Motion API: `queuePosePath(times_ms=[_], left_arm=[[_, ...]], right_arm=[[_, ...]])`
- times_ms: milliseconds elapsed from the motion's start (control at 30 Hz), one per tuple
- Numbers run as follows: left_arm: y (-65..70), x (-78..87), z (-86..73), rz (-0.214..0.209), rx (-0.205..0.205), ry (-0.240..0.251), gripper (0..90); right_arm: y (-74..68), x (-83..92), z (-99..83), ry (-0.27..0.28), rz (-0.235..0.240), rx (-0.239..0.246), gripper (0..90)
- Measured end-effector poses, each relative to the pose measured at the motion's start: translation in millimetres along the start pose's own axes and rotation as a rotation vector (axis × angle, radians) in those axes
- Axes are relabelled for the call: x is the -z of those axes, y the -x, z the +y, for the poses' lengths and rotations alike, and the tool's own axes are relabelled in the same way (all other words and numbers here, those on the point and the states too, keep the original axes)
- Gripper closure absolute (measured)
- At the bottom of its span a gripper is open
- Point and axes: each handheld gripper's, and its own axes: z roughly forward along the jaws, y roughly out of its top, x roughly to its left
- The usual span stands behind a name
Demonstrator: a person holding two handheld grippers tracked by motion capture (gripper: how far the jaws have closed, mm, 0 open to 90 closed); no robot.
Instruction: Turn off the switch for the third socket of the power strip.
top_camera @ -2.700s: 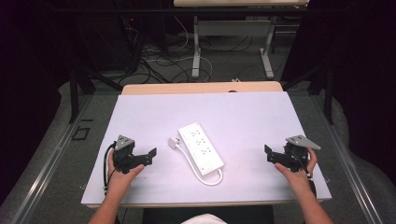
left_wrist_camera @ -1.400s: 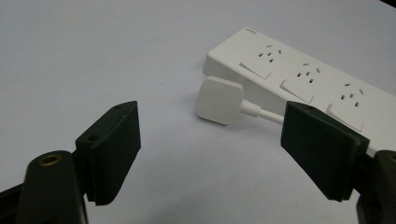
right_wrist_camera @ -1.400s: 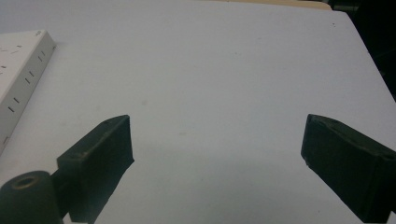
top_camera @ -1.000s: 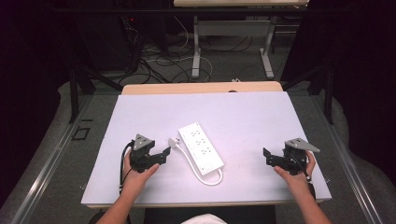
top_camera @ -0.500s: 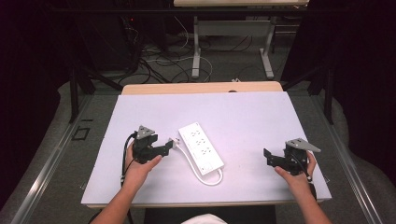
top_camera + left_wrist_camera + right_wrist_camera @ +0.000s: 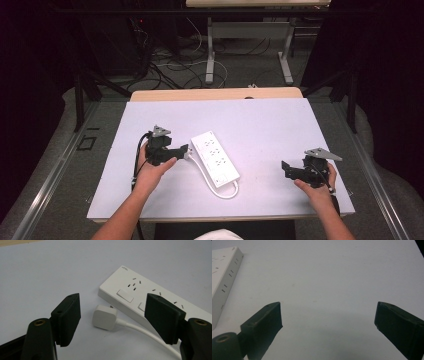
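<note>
White tabletop [image 6: 260, 125]: L gripper [image 6: 112, 315] open, plug [image 6: 105, 317] lying btwn jaws, untouched, cord running right; R gripper [image 6: 328, 322] open, empty, well apart.

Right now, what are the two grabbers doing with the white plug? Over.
Left gripper open, plug between its jaws, untouched. Right gripper open over bare table. Power strip beside plug. Nothing blocking.

White table [image 6: 280, 125], power strip [image 6: 216, 158], plug [image 6: 105, 317]

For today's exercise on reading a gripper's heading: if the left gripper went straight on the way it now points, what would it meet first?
Most likely the white plug, which lies between the open left gripper jaws, just before the power strip; depth is unclear.
</note>
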Motion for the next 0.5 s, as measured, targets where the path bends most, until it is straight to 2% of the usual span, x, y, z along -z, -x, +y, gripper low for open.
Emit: queuePosePath(times_ms=[100, 233, 400, 500], left_arm=[[0.4, -2.1, 4.7, -0.018, 0.019, -0.028, 29.2], [0.2, -3.8, 10.9, -0.027, 0.019, -0.052, 29.3], [1.2, -6.4, 15.7, -0.034, 0.018, -0.081, 30.0], [3.5, -10.1, 19.7, -0.044, 0.023, -0.104, 31.5]], right_arm=[[-2.5, -0.7, -0.2, -0.005, 0.028, -0.003, 2.6], [-4.9, -1.7, -0.6, -0.008, 0.041, 0.011, 1.3], [-5.4, -3.0, -1.0, -0.017, 0.029, 0.021, 1.3], [-4.7, -4.4, -1.2, -0.027, 0.029, 0.007, 1.3]])
